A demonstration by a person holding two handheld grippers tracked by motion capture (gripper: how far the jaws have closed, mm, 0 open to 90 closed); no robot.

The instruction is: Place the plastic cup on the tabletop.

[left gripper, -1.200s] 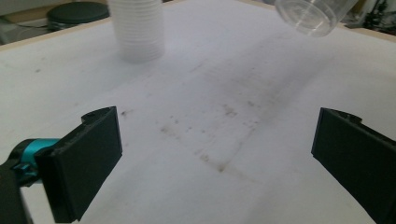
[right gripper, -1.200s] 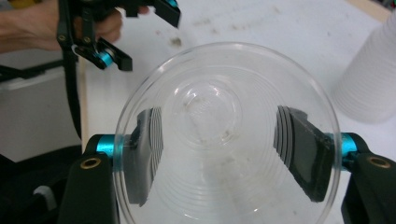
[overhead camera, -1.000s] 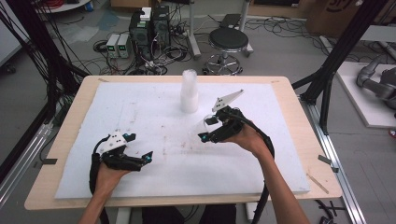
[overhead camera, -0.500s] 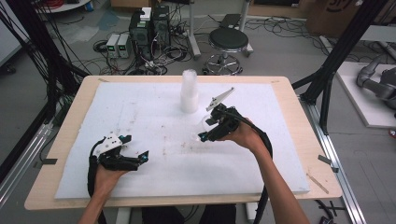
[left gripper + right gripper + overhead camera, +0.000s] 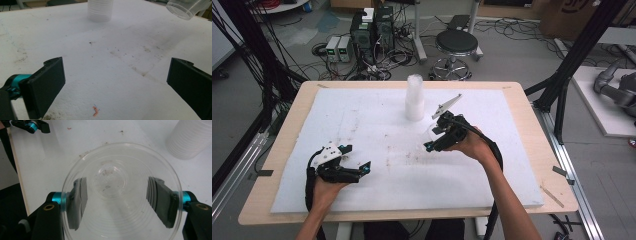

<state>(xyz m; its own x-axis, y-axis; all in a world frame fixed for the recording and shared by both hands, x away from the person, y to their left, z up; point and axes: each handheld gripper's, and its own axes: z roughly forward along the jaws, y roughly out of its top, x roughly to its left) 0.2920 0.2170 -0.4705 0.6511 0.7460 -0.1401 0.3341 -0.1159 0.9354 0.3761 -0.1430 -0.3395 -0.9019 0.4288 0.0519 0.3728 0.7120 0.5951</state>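
A clear plastic cup [image 5: 121, 190] is held by its sides between the jaws of my right gripper [image 5: 121, 197], its mouth facing that camera. From above, the right gripper [image 5: 433, 138] hangs over the middle of the white board with the cup [image 5: 430, 131] in it, just in front and right of a stack of clear cups [image 5: 414, 100]. My left gripper [image 5: 357, 159] rests open at the front left. Its own view shows wide-apart jaws around bare board [image 5: 117, 87], the stack [image 5: 100, 10] ahead and the held cup [image 5: 186, 8] at top right.
A white foam board [image 5: 337, 115] covers most of the wooden table [image 5: 542, 150]. A small orange scrap [image 5: 95, 111] lies on the board between the left jaws. Beyond the far edge are a stool [image 5: 456, 45] and electronics boxes [image 5: 372, 30] on the floor.
My right gripper has shifted slightly left and toward the front with the cup in it. The left gripper has barely moved.
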